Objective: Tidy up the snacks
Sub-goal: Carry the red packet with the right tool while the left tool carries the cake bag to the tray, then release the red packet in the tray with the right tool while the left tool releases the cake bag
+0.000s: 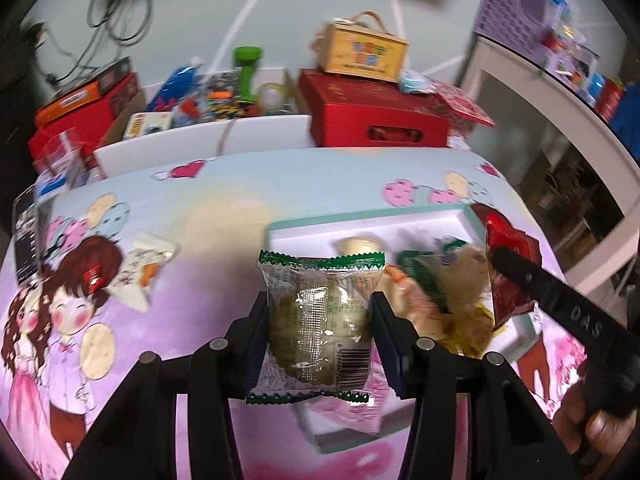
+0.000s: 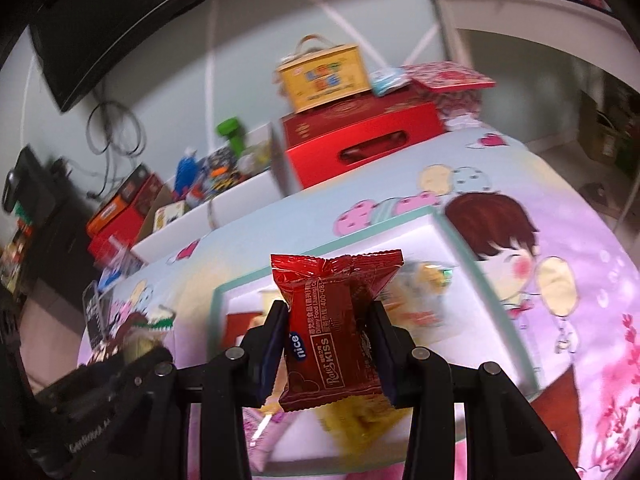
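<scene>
Left hand-held gripper (image 1: 318, 322): a clear green-edged cake packet (image 1: 318, 320) is clamped upright between its pads, above the near edge of the box (image 1: 372, 216).
Right hand-held gripper (image 2: 332, 330): a red packet (image 2: 334, 328) is gripped between its pads, held over the box (image 2: 460, 248).
Box: white inside, teal-rimmed, set on the cartoon-print counter (image 1: 224, 208); several wrapped snacks (image 1: 432, 280) are seen inside.
Loose packet (image 1: 146, 268): left on the counter, well apart from the box.
Beyond: a red carton (image 1: 376, 116) is stacked behind.
</scene>
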Demonstrator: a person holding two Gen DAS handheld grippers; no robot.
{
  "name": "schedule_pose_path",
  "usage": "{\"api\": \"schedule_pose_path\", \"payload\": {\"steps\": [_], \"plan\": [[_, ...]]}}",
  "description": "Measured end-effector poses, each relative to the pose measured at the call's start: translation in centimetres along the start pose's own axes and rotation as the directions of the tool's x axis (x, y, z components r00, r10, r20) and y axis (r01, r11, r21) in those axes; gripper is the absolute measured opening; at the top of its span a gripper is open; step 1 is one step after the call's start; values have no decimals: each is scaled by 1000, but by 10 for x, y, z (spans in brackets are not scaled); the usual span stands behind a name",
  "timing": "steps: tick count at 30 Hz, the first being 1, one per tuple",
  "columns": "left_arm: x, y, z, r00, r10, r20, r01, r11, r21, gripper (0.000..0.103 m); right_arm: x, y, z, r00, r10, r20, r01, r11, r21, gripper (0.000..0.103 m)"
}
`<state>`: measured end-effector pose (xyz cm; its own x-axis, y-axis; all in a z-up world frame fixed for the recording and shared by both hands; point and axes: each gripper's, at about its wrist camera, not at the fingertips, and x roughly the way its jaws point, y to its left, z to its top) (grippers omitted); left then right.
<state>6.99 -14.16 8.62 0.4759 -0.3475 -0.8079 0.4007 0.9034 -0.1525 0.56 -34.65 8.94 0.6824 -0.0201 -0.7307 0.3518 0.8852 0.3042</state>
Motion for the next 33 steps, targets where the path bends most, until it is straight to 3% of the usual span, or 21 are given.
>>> {"api": "schedule_pose_path", "payload": {"steps": [6, 17, 20, 23, 33], "plan": [[8, -23, 0, 999, -51, -10, 51, 998, 46, 50, -8, -26, 7, 999, -32, 20, 31, 999, 44, 43], [31, -19, -2, 999, -11, -46, 13, 1000, 28, 50, -1, -35, 5, 999, -36, 3, 36, 997, 67, 44], [35, -16, -2, 999, -8, -51, 9, 1000, 22, 50, -1, -48, 6, 995, -96, 4, 95, 991, 97, 43], [40, -16, -2, 999, -3, -53, 4, 1000, 21, 50, 4, -60, 6, 989, -147, -16, 148, 982, 118, 43], [61, -16, -8, 995, 5, -95, -3, 1000, 19, 50, 33, -82, -4, 974, -191, -120, 209, 964, 162, 43]]}}
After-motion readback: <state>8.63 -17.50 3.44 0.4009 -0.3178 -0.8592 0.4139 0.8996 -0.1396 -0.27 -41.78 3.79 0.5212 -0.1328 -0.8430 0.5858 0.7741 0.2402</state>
